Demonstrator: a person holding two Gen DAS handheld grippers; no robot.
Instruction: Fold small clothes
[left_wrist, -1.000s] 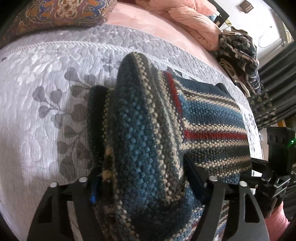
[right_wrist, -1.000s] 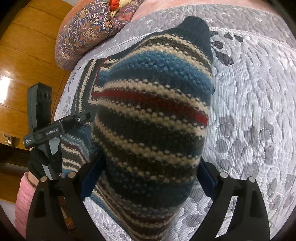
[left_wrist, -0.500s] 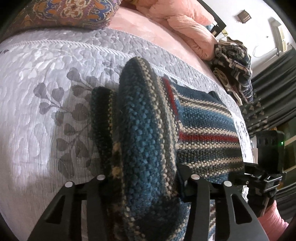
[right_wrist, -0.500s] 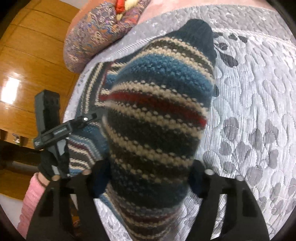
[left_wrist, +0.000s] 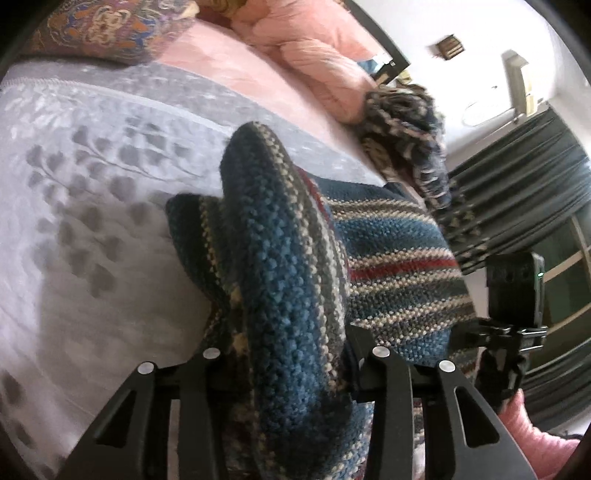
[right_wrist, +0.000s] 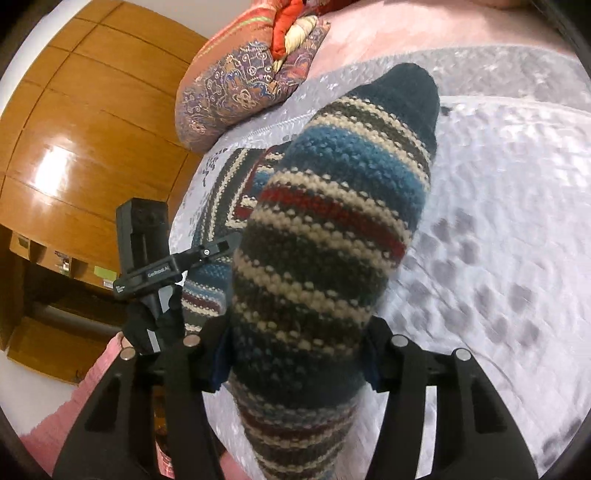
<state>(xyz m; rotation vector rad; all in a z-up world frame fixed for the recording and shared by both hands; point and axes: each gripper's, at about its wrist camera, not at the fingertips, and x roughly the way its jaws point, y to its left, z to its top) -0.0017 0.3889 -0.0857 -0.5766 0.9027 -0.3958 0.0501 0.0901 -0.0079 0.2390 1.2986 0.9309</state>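
Observation:
A small knitted sweater (left_wrist: 399, 254) striped in blue, cream, red and dark grey lies on a grey leaf-patterned bedspread (left_wrist: 92, 229). My left gripper (left_wrist: 291, 362) is shut on a thick bunched edge of it, which rises in a fold between the fingers. My right gripper (right_wrist: 295, 343) is shut on another bunched part of the same sweater (right_wrist: 332, 229), lifted off the bedspread (right_wrist: 498, 240). Each gripper shows in the other's view: the right one (left_wrist: 513, 332) at the far right, the left one (right_wrist: 162, 273) at the left, held by a gloved hand.
A patterned purple cushion (right_wrist: 240, 88) and pink bedding (left_wrist: 314, 55) lie at the far end of the bed. Another dark knitted garment (left_wrist: 406, 136) is heaped at the right edge. Wooden panelling (right_wrist: 74, 147) stands beyond the bed's left side, dark curtains (left_wrist: 517, 192) on the other.
Both grippers have closed from wide open onto the bunched sweater and lifted, with the views tilting up and the fabric gathering narrower between the fingers.

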